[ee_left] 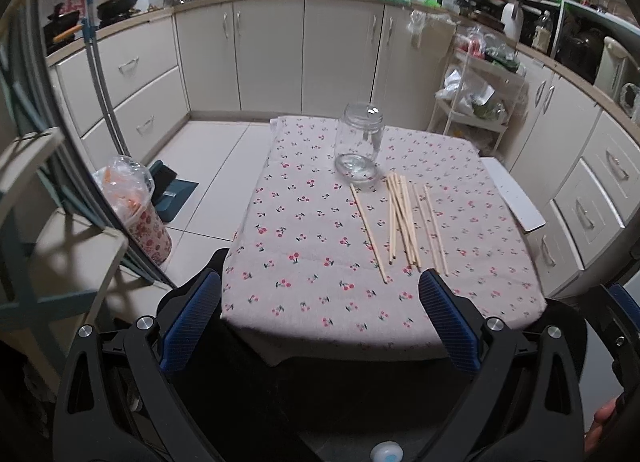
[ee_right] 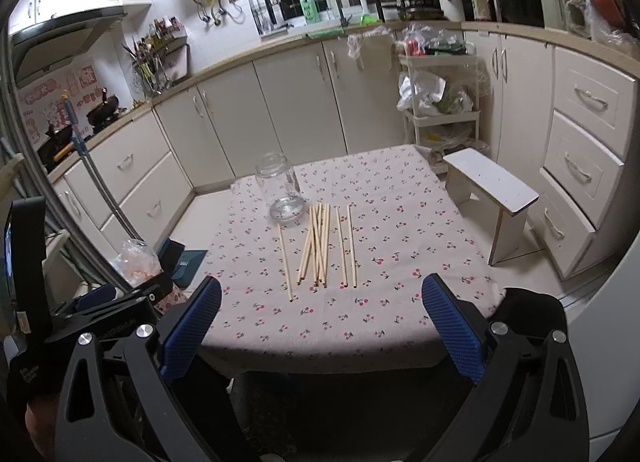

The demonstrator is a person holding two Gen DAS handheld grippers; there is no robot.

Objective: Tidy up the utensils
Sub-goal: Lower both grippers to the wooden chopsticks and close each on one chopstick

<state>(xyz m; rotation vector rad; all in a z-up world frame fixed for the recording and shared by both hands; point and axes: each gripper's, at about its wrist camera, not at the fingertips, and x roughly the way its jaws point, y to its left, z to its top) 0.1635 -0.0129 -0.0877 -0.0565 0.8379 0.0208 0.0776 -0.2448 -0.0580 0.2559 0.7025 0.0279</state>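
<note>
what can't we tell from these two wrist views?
- Exact count of chopsticks: the middle bundle overlaps in both views.
- Whether the glass jar is empty: clear glass, too small.
- Table near edge and legs: hidden behind the open left gripper and right gripper.

A home kitchen: cream cabinets point(ee_right: 296, 101) wrapping the back wall, woks point(ee_left: 118, 5) on the stove at upper left, sink tap point(ee_right: 326, 1) under a barred window at top centre, cherry-print cloth over the tabletop point(ee_right: 400, 221) mid-frame.
</note>
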